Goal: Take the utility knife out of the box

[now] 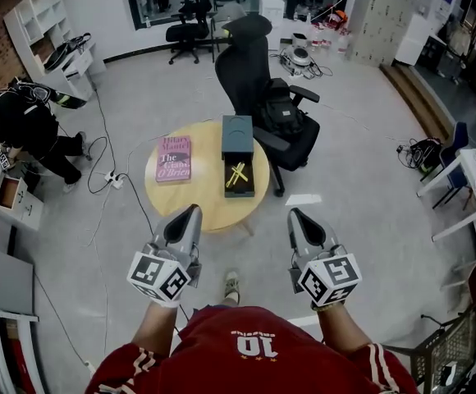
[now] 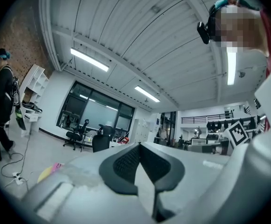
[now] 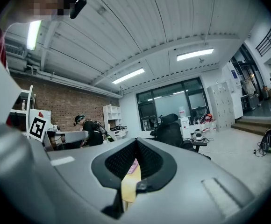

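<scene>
Left claw (image 1: 190,212) was shut tight with nothing in it. In the left gripper view its two dark ribbed pads (image 2: 126,162) met edge to edge. Right claw (image 1: 297,214), same story: closed and empty, pads (image 3: 149,160) pressed together in the right gripper view. Only a sliver of pale tabletop and pink cover showed past the seam.

From the head view, both claws sat low in the frame, left one lower left of centre, right one lower right. Each pointed up the picture toward the round wooden table (image 1: 190,202). Neither touched it; the left tip sat over the table's near edge and the right tip just beyond the rim, over the floor.

And the utility knife (image 1: 236,174)? It lay at frame centre in the open front part of the dark box (image 1: 237,134), showing as crossed yellow shapes too small to read further. The box sat on the right half of the table. A pink book (image 1: 173,158) lay flat just left of it, apart from it.

Above the table in the frame stood a black office chair (image 1: 250,64), close against the far rim. At the far left edge a person in dark clothes (image 1: 25,121) was bent over beside white shelving (image 1: 45,23).
</scene>
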Demonstrator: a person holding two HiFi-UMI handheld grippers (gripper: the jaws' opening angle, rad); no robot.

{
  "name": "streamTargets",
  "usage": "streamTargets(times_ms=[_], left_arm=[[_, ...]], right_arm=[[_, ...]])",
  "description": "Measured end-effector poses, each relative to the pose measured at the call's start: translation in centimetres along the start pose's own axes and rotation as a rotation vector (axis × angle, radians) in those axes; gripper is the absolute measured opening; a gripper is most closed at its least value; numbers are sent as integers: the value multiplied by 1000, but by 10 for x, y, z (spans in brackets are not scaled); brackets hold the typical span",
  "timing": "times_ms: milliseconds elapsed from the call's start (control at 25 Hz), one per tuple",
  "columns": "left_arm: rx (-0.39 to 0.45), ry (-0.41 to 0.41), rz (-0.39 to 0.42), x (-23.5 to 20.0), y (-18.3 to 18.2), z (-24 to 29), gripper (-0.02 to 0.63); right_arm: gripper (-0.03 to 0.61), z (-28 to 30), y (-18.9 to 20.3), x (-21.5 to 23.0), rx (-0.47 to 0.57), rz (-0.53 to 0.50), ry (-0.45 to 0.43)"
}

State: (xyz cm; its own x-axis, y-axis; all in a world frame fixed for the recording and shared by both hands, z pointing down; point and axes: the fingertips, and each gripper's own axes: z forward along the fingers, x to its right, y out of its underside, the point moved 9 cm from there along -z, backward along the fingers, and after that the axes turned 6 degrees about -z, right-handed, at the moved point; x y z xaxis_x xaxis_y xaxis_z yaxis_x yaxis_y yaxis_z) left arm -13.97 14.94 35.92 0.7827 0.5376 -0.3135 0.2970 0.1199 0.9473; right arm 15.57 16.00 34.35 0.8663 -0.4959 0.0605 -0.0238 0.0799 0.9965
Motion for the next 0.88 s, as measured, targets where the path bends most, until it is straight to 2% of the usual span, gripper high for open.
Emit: streamTargets(times_ms=[520,880], left_arm=[[-12,38,-9,-58,-19,91,3],[-18,40,-3,-114,-39,130,3]], right_arm=[[0,88,-12,35,-41,0,5],[0,160,-15,39,-47,10,-2]])
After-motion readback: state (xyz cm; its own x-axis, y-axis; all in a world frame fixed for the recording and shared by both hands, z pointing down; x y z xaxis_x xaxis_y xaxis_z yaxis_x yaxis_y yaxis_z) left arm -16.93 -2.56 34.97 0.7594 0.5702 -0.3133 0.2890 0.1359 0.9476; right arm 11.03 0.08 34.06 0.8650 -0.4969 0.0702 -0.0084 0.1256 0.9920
